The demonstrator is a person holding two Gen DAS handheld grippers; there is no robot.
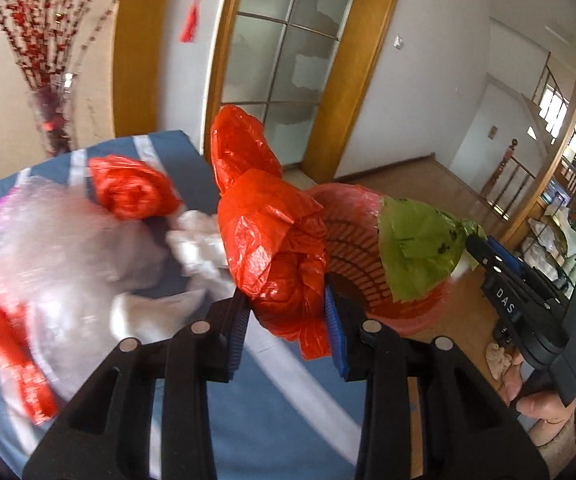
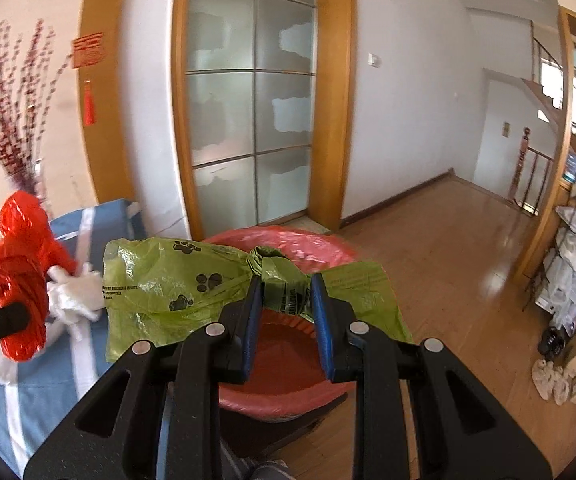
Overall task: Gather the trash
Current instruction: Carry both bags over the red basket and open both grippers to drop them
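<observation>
Overhanging bin rim [image 2: 330,245]: green bag [image 2: 192,280]

glossy red plastic bag [image 1: 272,240], crinkled green plastic bag [image 2: 176,280]

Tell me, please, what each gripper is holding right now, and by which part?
The left gripper clamps the red bag around its lower bunched part; the right gripper pinches the green bag at its knotted neck.

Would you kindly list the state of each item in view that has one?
Left tongs: shut on crumpled red plastic bag, lifted.
Right tongs: shut on knotted green paw-print bag, over bin.
Red-lined round bin: open.
Second red bag: lying on blue striped cloth.
</observation>
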